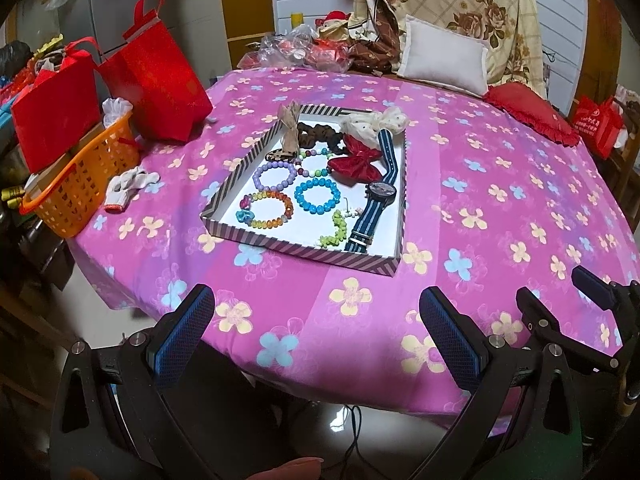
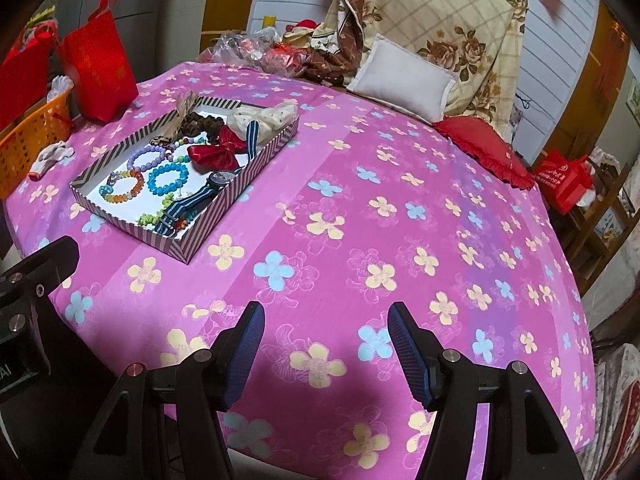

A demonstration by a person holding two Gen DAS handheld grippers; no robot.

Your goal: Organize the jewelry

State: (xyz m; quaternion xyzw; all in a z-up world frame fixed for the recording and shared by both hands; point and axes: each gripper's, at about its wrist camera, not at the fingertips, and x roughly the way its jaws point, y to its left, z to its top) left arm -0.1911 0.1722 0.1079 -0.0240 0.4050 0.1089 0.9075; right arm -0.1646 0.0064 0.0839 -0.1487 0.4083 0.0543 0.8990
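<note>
A striped shallow box point(image 1: 280, 246) point(image 2: 132, 226) lies on the pink flowered tablecloth. In it lie a purple bead bracelet point(image 1: 274, 175), a blue bead bracelet point(image 1: 317, 197) point(image 2: 168, 177), a rainbow bracelet point(image 1: 269, 210) point(image 2: 122, 189), a green bracelet point(image 1: 335, 229), a striped-strap watch point(image 1: 380, 192) point(image 2: 218, 182), a red bow point(image 1: 354, 157) point(image 2: 218, 151), a cream bow point(image 1: 376, 120) and a brown scrunchie point(image 1: 316, 132). My left gripper point(image 1: 316, 320) is open and empty, near the table's front edge, short of the box. My right gripper point(image 2: 326, 334) is open and empty, to the right of the box.
An orange basket point(image 1: 76, 196) point(image 2: 28, 140) and red gift bags point(image 1: 156, 76) point(image 2: 100, 64) stand at the table's left. A white glove point(image 1: 130, 184) lies beside the basket. A white pillow point(image 1: 444, 58) point(image 2: 400, 76), red cushion point(image 1: 528, 112) point(image 2: 484, 152) and quilts are at the back.
</note>
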